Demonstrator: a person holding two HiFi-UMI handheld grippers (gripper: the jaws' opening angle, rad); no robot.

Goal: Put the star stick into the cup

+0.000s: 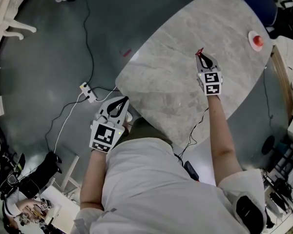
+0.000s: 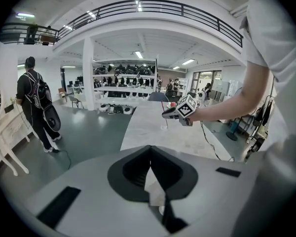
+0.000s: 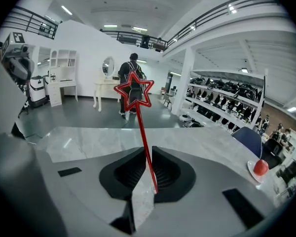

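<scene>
Pale marble table (image 1: 185,72) over a grey floor (image 1: 53,48); white power strip (image 1: 88,92) near its edge, blue chair (image 1: 260,4) beyond. Walking person with backpack (image 2: 35,107).

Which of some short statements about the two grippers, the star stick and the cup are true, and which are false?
1. The right gripper grips the star stick between its jaws. True.
2. The star stick stands in the red cup. False: the stick is in the right gripper, well apart from the cup near the table's far edge.
3. The left gripper holds a second stick. False: its jaws are together on nothing.
4. The right gripper is over the table. True.
5. The left gripper is over the table's middle. False: it is beside the near edge, over the floor.
</scene>
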